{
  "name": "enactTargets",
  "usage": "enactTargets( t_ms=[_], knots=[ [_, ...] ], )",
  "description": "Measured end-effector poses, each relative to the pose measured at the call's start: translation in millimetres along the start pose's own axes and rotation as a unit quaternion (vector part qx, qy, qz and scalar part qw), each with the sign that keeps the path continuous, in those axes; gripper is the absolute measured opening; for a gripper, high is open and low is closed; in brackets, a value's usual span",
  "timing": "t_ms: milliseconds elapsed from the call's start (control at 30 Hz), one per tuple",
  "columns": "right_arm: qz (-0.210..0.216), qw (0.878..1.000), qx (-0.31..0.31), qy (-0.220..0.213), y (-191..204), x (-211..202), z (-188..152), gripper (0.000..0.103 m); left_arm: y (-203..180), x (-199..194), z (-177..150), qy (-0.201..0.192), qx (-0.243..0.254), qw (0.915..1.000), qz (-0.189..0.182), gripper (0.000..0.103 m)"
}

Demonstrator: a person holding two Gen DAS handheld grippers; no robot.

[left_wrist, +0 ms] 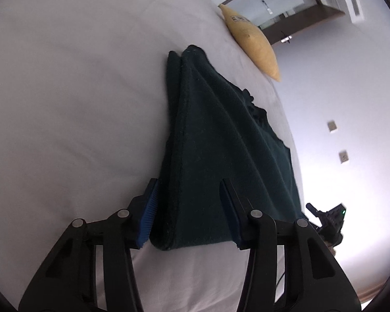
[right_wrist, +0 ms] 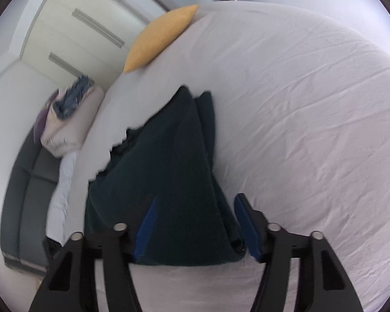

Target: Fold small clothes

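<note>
Between the left gripper's (left_wrist: 192, 213) 2 jaws lies the near edge of the dark green garment (left_wrist: 221, 140), part folded on the bed (left_wrist: 65, 91). The pads are not pressing: open. The right gripper (right_wrist: 195, 223) straddles its own corner likewise. One layer could slip free on closing, skewing the fold toward the yellow pillow (left_wrist: 254, 41).

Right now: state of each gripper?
Left gripper: jaws apart, dark green garment between them; grip cannot be told.
Right gripper: same garment between its jaws; grip cannot be told.
</note>
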State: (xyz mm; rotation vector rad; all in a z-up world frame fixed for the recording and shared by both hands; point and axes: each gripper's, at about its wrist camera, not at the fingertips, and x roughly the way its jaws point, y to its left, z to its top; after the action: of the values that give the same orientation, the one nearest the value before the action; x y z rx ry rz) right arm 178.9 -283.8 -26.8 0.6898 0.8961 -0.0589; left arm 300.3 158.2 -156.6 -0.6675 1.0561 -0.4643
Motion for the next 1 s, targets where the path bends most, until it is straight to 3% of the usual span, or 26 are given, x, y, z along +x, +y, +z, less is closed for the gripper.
enactTargets(
  t_ms=[167, 300, 500, 567, 600, 667, 733, 1000],
  knots=[
    [0.004, 1.0, -0.009, 0.01, 1, 5, -6, 0.05, -6, -16, 0, 0.003, 0.018, 0.9994, -0.031, 0.045],
    [0.005, 1.0, -0.016, 0.012, 3, 4, -8, 0.044, -15, -15, -6, 0.014, 0.052, 0.9985, -0.007, 0.045],
    [0.01, 0.999, -0.033, 0.014, 8, 0, -13, 0.038, -28, -8, -6, 0.019, 0.083, 0.9963, 0.001, 0.045],
    [0.007, 0.999, -0.039, 0.021, 9, 2, -14, 0.035, -27, -8, -7, 0.023, 0.086, 0.996, 0.007, 0.027],
    [0.001, 0.999, -0.043, 0.024, 9, 4, -14, 0.032, -25, -7, -7, 0.026, 0.084, 0.996, 0.013, 0.025],
    [-0.008, 0.999, -0.045, 0.029, 8, 6, -15, 0.026, -22, -6, -7, 0.03, 0.082, 0.9957, 0.031, 0.012],
    [-0.011, 0.998, -0.044, 0.034, 5, 8, -15, 0.01, -20, -2, -5, 0.033, 0.085, 0.9946, 0.049, 0.005],
    [-0.021, 0.999, -0.024, 0.032, -7, 3, -16, 0.007, -22, -5, -9, 0.022, 0.095, 0.9922, 0.077, 0.004]
  ],
)
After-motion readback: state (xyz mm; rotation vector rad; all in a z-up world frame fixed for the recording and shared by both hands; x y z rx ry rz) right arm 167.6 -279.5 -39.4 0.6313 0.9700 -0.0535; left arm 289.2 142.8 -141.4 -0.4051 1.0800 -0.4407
